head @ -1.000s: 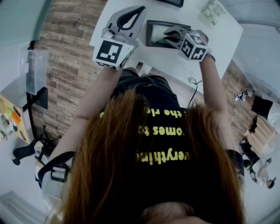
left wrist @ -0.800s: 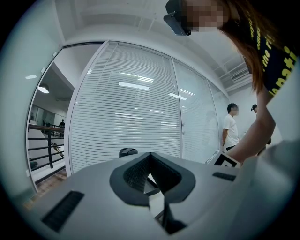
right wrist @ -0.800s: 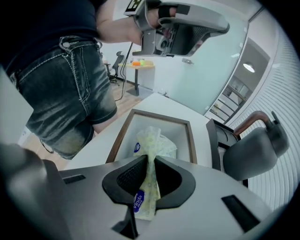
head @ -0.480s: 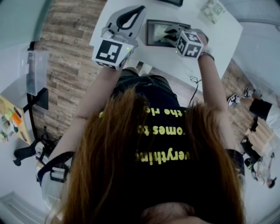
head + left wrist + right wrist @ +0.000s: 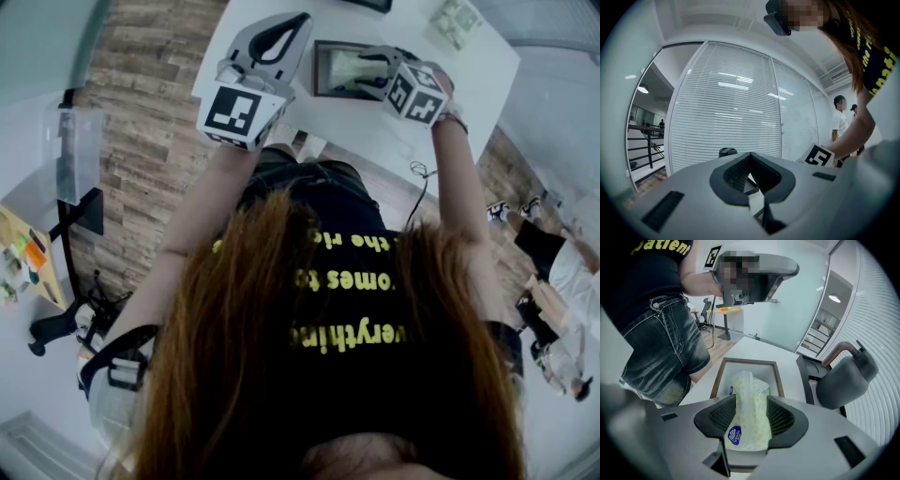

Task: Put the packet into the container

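Observation:
A pale yellow-green tissue packet [image 5: 751, 416] with a blue label stands upright between the pads of my right gripper [image 5: 751, 401]. Its jaws have just been opening and now stand wide, with the packet loose between them. The gripper tilts down over the dark-rimmed rectangular container [image 5: 717, 378], and the packet's lower end reaches into it. In the head view the right gripper [image 5: 370, 67] hovers over the same container [image 5: 323, 73] on the white table. My left gripper [image 5: 302, 19] is held level to the left of the container, shut and empty [image 5: 751, 154].
The white table [image 5: 469, 80] carries a small greenish item [image 5: 457, 23] at its far corner. A cable [image 5: 417, 173] hangs off the near edge. A grey chair [image 5: 843, 380] stands beside the table. Two people [image 5: 840, 122] stand by the window blinds.
My right gripper has shifted a little and rolled over the container. The left gripper has stayed still.

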Action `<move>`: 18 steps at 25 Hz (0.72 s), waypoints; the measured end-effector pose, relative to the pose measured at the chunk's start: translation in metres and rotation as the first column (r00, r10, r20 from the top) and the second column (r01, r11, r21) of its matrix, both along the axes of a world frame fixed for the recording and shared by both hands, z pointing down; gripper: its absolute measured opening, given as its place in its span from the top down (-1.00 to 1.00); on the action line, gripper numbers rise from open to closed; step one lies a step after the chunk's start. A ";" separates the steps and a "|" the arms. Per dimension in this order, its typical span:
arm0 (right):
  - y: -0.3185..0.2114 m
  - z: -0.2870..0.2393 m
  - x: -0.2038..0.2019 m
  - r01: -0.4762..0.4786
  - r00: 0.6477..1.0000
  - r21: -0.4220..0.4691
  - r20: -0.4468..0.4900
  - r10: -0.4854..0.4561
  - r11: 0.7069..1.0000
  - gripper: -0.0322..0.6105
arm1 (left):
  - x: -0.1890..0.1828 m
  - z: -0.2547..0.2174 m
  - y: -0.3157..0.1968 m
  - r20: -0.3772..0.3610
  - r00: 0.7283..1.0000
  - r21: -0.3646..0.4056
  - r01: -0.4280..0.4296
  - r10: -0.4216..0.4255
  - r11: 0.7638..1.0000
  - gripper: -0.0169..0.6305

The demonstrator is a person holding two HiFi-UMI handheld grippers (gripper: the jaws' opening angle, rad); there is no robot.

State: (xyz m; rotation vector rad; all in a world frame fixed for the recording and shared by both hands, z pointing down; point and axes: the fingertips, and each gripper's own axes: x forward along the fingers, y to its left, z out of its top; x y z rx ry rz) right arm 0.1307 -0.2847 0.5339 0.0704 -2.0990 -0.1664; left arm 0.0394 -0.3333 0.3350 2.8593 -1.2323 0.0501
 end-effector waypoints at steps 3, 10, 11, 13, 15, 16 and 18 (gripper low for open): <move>0.001 -0.012 0.002 -0.006 1.000 0.004 0.011 0.006 1.000 0.26 | 0.000 0.000 0.001 0.001 1.000 -0.002 -0.004 0.004 1.000 0.94; 0.005 -0.031 0.008 -0.053 0.998 -0.019 0.045 0.054 0.998 0.40 | 0.003 0.001 0.001 0.000 1.000 -0.001 -0.018 0.018 1.000 0.94; 0.005 -0.034 0.008 -0.060 0.997 -0.013 0.050 0.061 0.998 0.47 | 0.003 0.001 0.002 0.000 1.000 0.000 -0.020 0.020 1.000 0.95; 0.004 -0.039 0.009 -0.085 0.994 0.001 0.068 0.085 0.996 0.67 | 0.004 0.002 0.002 0.000 1.000 0.000 -0.025 0.025 1.000 0.94; 0.002 -0.044 0.010 -0.127 0.988 0.007 0.092 0.126 0.992 0.76 | 0.005 0.001 0.001 -0.003 1.000 0.006 -0.027 0.027 1.000 0.94; 0.001 -0.046 0.011 -0.155 0.982 0.004 0.106 0.154 0.988 0.79 | 0.005 0.001 0.001 -0.004 1.000 0.011 -0.027 0.028 1.000 0.94; 0.000 -0.049 0.013 -0.213 0.966 -0.008 0.147 0.212 0.977 0.83 | 0.006 0.001 0.000 -0.002 1.000 0.014 -0.031 0.031 0.999 0.94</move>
